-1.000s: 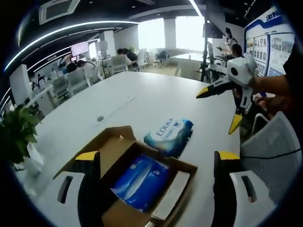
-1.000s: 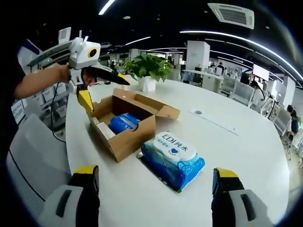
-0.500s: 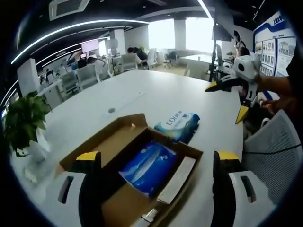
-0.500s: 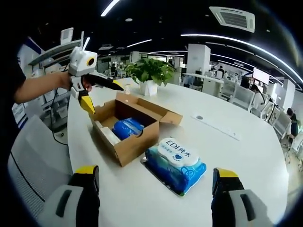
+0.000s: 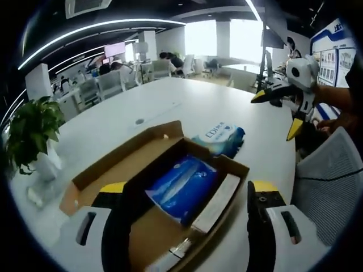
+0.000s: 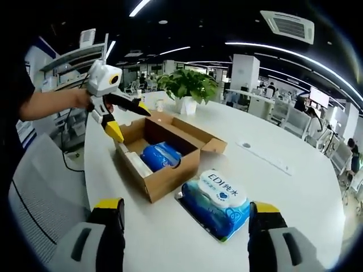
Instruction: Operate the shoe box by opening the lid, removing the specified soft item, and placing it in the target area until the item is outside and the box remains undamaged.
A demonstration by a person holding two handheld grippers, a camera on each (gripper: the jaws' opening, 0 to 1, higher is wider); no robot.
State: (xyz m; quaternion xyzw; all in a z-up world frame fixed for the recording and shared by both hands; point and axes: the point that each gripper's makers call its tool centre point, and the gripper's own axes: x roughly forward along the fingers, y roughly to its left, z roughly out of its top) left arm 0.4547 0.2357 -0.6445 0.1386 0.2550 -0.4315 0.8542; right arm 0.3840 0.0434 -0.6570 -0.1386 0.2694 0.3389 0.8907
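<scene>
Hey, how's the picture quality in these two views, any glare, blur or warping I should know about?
Left gripper view: the far windows are blown out white, and fisheye bends the table edge; the shoe box reads fairly sharp. Right gripper view: even ceiling strip light, the wipes pack is crisp with legible print, soft shadows under the box, and distant desks blur.

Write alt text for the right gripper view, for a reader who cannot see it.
An open cardboard shoe box sits on a white table with a blue soft pack inside, and a wet wipes pack lies beside it. The left gripper, open, hovers at the box's far edge; a potted plant stands behind.
</scene>
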